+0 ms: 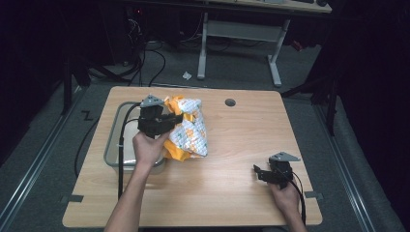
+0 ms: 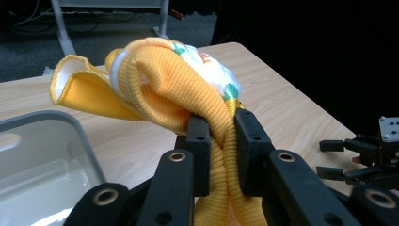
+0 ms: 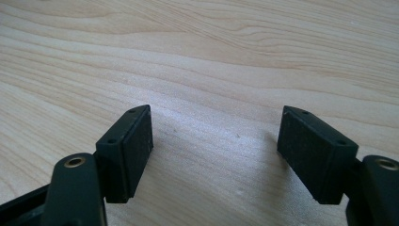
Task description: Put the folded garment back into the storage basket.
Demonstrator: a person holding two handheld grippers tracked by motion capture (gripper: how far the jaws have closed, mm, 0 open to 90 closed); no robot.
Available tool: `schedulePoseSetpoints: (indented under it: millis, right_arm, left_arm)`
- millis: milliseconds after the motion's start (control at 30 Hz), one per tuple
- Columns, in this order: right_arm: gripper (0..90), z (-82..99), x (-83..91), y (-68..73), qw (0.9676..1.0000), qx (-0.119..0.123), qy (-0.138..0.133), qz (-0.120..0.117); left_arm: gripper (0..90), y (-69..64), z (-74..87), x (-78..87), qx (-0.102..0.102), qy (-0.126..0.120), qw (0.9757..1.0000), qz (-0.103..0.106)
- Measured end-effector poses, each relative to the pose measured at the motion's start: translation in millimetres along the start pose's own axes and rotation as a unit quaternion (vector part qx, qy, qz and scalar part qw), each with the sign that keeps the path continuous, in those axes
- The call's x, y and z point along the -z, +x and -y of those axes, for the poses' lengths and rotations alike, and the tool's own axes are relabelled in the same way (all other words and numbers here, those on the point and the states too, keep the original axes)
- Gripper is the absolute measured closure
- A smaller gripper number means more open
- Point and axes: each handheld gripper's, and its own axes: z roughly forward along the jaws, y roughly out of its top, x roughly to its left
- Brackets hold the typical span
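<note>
A bunched piece of clothing point(image 1: 189, 131), yellow knit with a white printed side, hangs above the wooden table point(image 1: 241, 145) just right of a grey bin point(image 1: 112, 150). My left gripper point(image 1: 180, 118) is shut on its yellow ribbed edge; in the left gripper view the cloth point(image 2: 169, 80) is pinched between the two pads and folds over them. My right gripper point(image 1: 257, 171) rests low at the table's front right, open, with bare wood between its pads point(image 3: 136, 141). That right gripper point(image 2: 339, 157) also appears at the right edge of the left gripper view.
The grey plastic bin point(image 2: 56, 155) stands at the table's left side. A round cable hole point(image 1: 230, 102) lies near the far edge. Beyond the table are a white desk frame point(image 1: 241, 43), cables and dark floor.
</note>
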Motion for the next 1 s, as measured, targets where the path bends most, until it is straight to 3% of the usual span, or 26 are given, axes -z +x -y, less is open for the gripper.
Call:
schedulePoseSetpoints:
  millis: [667, 1000]
  right_arm:
    - [27.3, 0.0, 0.0, 0.2, 1.0000, 0.000, 0.000, 0.000]
    - [27.3, 0.0, 0.0, 0.3, 1.0000, -0.001, 0.000, 0.000]
  left_arm:
    - [78.2, 29.1, -6.6, 32.4, 0.012, -0.014, 0.9994, -0.029]
    - [78.2, 40.8, -6.9, 50.4, 0.010, -0.008, 0.9988, -0.047]
